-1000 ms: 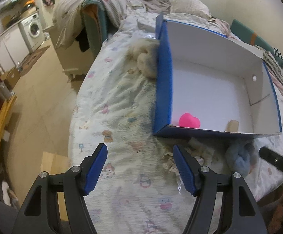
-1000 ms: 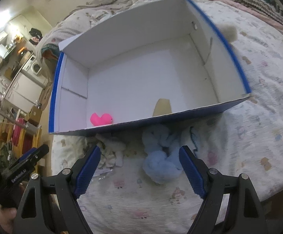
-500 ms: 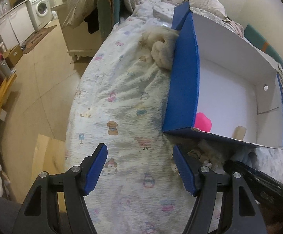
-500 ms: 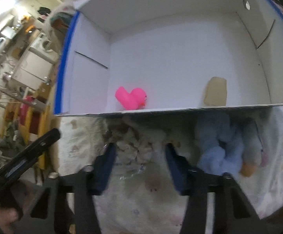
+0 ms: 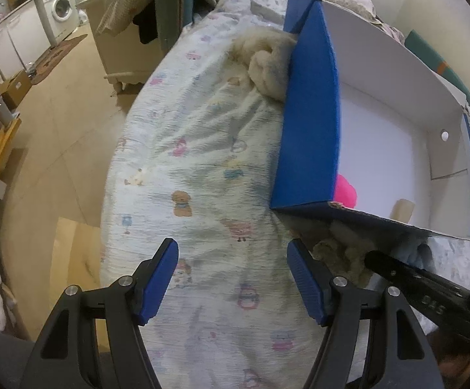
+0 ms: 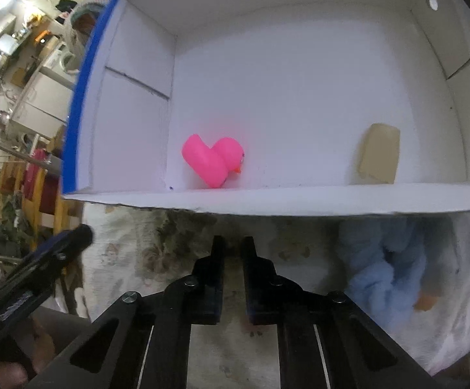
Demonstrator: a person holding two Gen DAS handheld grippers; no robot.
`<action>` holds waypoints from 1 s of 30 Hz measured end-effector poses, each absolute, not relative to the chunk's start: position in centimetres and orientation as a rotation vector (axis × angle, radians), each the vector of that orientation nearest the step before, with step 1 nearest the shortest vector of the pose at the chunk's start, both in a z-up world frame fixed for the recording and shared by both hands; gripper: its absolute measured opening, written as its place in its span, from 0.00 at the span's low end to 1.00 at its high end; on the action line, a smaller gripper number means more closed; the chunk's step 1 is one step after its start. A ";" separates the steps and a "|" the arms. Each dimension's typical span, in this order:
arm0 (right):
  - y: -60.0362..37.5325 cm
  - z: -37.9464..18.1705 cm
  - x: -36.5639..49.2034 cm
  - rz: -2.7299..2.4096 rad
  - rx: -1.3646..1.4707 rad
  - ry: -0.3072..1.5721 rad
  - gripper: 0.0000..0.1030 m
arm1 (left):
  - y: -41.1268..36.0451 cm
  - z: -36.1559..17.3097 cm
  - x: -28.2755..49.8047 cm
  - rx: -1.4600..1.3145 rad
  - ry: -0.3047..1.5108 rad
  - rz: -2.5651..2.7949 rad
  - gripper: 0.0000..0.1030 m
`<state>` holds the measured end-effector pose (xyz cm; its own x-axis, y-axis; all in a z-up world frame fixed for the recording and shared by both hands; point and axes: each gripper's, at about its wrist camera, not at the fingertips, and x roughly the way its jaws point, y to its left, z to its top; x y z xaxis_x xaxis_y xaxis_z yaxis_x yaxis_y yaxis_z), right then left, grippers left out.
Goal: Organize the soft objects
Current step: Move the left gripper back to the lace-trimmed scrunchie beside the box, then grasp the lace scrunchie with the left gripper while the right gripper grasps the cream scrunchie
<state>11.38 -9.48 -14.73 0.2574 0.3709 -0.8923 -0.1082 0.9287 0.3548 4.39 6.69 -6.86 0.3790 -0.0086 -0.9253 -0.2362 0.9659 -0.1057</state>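
Right wrist view: the right gripper [image 6: 232, 246] jaws have just been closing, now nearly together on the cream fluffy toy [image 6: 170, 243] lying beside the box [image 6: 267, 199] on the bed; a thin pinch of fluff could slip. The left gripper [image 5: 233, 261] jaws stand apart, empty.

The left hand-held gripper [image 5: 233, 278] is pointing steeply down with its 2 blue-padded fingers [image 5: 157, 278] standing apart and nothing between them, while the right hand-held gripper [image 6: 233, 243] has just been closing, its jaws nearly together.
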 end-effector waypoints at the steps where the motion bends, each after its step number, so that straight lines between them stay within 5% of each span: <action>1: -9.7 -14.4 11.2 0.333 0.241 1.262 0.11 | 6.5 -6.9 4.5 -0.231 1.176 0.144 0.65; 17: -15.9 -11.1 8.2 0.350 0.354 1.144 0.11 | 4.9 -10.3 6.8 -0.353 1.318 0.056 0.60; 21: -16.0 -11.0 8.2 0.348 0.353 1.141 0.11 | 3.9 -11.9 7.5 -0.378 1.380 0.011 0.38; 23: -16.0 -10.9 8.2 0.354 0.349 1.140 0.11 | 3.7 -12.3 7.7 -0.402 1.395 0.000 0.36; 25: -15.8 -11.1 8.3 0.358 0.340 1.143 0.11 | 3.6 -12.5 7.9 -0.425 1.403 -0.014 0.16; 30: -15.5 -11.1 8.2 0.367 0.326 1.147 0.11 | 3.0 -11.6 7.6 -0.418 1.379 -0.049 0.08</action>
